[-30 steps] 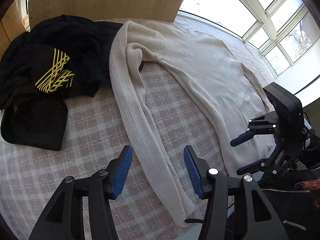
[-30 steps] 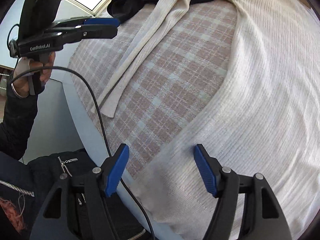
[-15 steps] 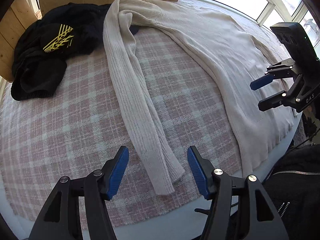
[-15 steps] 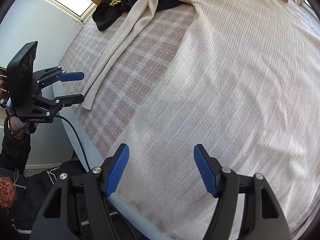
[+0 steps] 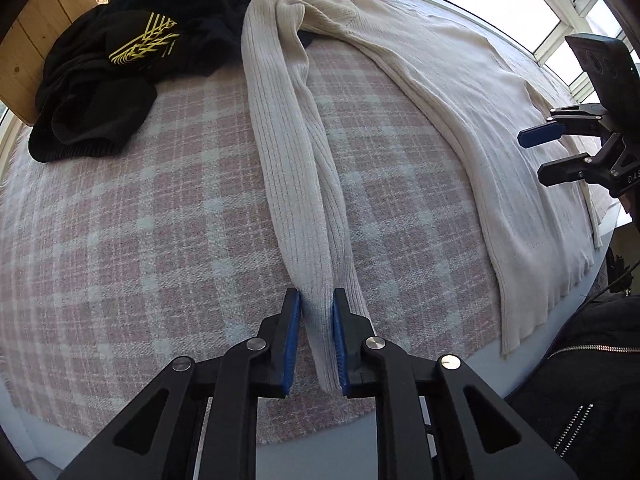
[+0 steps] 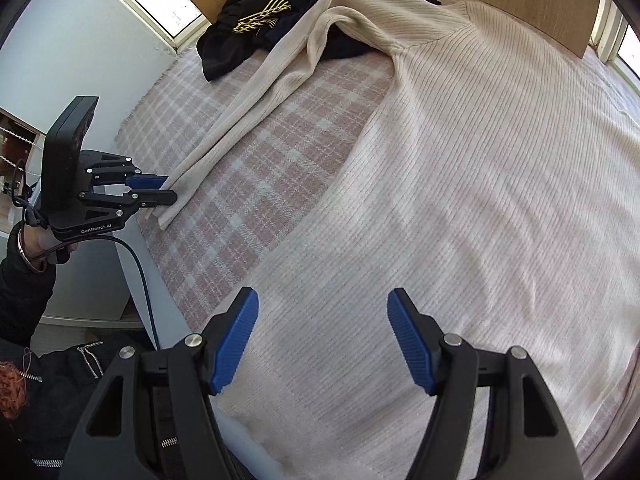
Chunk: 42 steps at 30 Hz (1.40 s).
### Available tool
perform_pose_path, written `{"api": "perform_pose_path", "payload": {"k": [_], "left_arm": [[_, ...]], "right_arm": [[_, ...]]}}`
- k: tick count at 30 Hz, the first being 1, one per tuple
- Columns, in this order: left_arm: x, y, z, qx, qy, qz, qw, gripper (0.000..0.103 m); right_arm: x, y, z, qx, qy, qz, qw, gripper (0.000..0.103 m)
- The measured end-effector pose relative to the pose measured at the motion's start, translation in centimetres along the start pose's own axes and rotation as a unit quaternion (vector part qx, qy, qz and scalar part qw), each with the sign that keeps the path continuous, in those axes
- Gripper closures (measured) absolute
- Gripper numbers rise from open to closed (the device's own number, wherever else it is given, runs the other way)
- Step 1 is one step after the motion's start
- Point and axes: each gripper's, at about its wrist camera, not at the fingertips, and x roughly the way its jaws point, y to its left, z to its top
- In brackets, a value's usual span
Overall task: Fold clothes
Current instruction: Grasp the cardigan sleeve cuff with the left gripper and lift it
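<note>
Left wrist – left tongs (image 5: 314, 336) just closed, pinching cream sweater (image 5: 460, 92) cuff | right tongs (image 6: 322, 344) wide – holding nothing

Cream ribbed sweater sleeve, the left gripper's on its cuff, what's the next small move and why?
Probably lift the cuff and carry it across onto the sweater's body. The left gripper has just been closing and its blue pads pinch the cuff of the cream ribbed sweater sleeve, which lies stretched out over the pink plaid blanket, away from the body. The right gripper hangs open above the body.
</note>
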Motion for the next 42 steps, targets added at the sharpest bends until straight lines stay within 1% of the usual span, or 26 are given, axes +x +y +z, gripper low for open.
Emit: {"api": "perform_pose_path", "payload": {"k": [7,8,9,11,12,17,19,20,21,22,23,27,29,33,35,36,39,40,42], "left_arm": [[-0.3,1.5,-0.9,-0.037,-0.005,-0.022,0.9991,0.088],[-0.4,1.8,-1.0,-0.041,-0.007,-0.020,0.9989,0.090],[-0.7,2.0,-1.1,-0.045,-0.012,-0.019,0.9988,0.096],[-1.2,2.6,-1.1,-0.052,-0.021,-0.030,0.9979,0.096],[-1.4,2.8,-1.1,-0.058,-0.022,-0.045,0.9971,0.097],[-1.8,4.0,-1.9,-0.096,-0.036,-0.084,0.9912,0.097],[-1.9,4.6,-2.2,-0.117,-0.045,-0.092,0.9879,0.096],[-2.0,4.9,-2.4,-0.129,-0.051,-0.093,0.9859,0.095],[-2.0,5.3,-2.5,-0.140,-0.056,-0.098,0.9837,0.090],[-1.8,5.7,-2.7,-0.150,-0.055,-0.111,0.9808,0.088],[-1.7,5.9,-2.9,-0.153,-0.056,-0.115,0.9798,0.088],[-0.7,6.0,-3.0,-0.153,-0.038,-0.096,0.9829,0.088],[-0.7,5.6,-3.0,-0.147,-0.041,-0.104,0.9827,0.088],[-0.2,4.4,-2.4,-0.120,-0.033,-0.078,0.9892,0.088],[0.0,4.1,-2.3,-0.107,-0.030,-0.069,0.9914,0.100],[0.0,4.0,-2.2,-0.100,-0.027,-0.065,0.9924,0.100],[-0.2,3.2,-1.7,-0.078,-0.019,-0.059,0.9950,0.100],[-0.3,2.8,-1.5,-0.071,-0.018,-0.057,0.9957,0.100],[-1.3,3.0,-1.2,-0.074,-0.033,-0.057,0.9951,0.100]], "right_arm": [[0.4,-0.8,0.3,-0.007,0.015,0.001,1.000,0.036],[0.4,-0.8,0.4,-0.008,0.015,0.002,1.000,0.036],[0.4,-0.8,0.5,-0.009,0.016,0.002,1.000,0.036],[0.5,-0.8,0.7,-0.015,0.014,0.001,1.000,0.036],[0.5,-0.8,0.9,-0.017,0.012,0.000,1.000,0.036],[0.8,-0.8,1.4,-0.027,0.021,-0.003,0.999,0.036],[1.0,-0.8,1.4,-0.030,0.024,-0.003,0.999,0.036],[1.1,-0.7,1.4,-0.032,0.027,-0.002,0.999,0.036],[1.2,-0.6,1.4,-0.034,0.029,-0.001,0.999,0.036],[1.3,-0.6,1.4,-0.036,0.032,-0.001,0.999,0.036],[1.4,-0.5,1.3,-0.038,0.033,-0.002,0.999,0.036],[1.6,-0.4,1.4,-0.043,0.038,-0.002,0.998,0.036],[1.6,-0.5,1.4,-0.043,0.039,-0.002,0.998,0.036],[1.4,-0.7,1.5,-0.043,0.039,-0.003,0.998,0.036],[1.3,-0.9,1.6,-0.045,0.037,-0.006,0.998,0.036],[1.1,-0.9,1.7,-0.046,0.035,-0.008,0.998,0.036],[0.2,-1.1,2.7,-0.076,0.021,-0.029,0.996,0.036],[-0.3,-1.2,3.5,-0.098,0.011,-0.044,0.994,0.036],[-1.4,-1.5,5.3,-0.145,-0.009,-0.078,0.986,0.036]]}}
